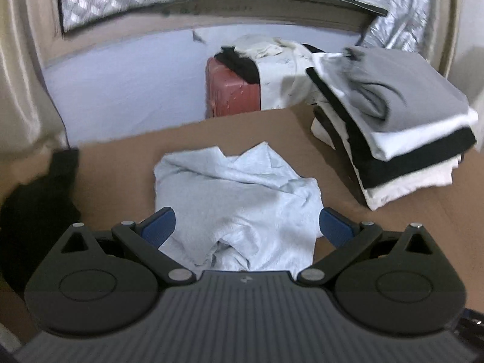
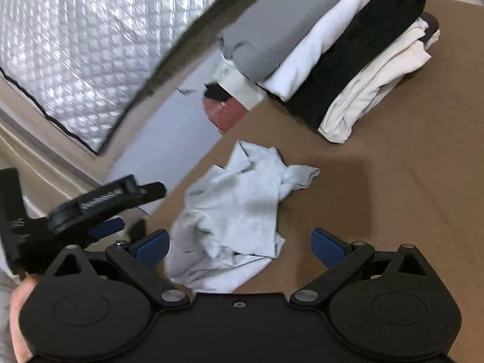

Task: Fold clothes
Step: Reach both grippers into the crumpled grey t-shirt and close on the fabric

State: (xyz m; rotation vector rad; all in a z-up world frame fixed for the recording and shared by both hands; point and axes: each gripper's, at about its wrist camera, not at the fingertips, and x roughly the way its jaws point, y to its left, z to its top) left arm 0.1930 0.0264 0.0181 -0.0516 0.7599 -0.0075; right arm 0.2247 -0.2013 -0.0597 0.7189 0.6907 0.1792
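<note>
Clothes: brown table (image 1: 393, 242) holds folded stack (image 1: 402, 127) far right, crumpled light grey garment (image 1: 239, 199) centre, black garment (image 1: 33, 205) at left edge. Left gripper (image 1: 246, 227) and right gripper (image 2: 240, 243) both spread wide over grey garment, gripping nothing.

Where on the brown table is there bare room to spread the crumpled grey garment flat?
The widest bare stretch of table lies right of the crumpled grey garment and in front of the folded stack. A narrower strip separates the garment from the black garment on the left. The back right corner is crowded.
</note>
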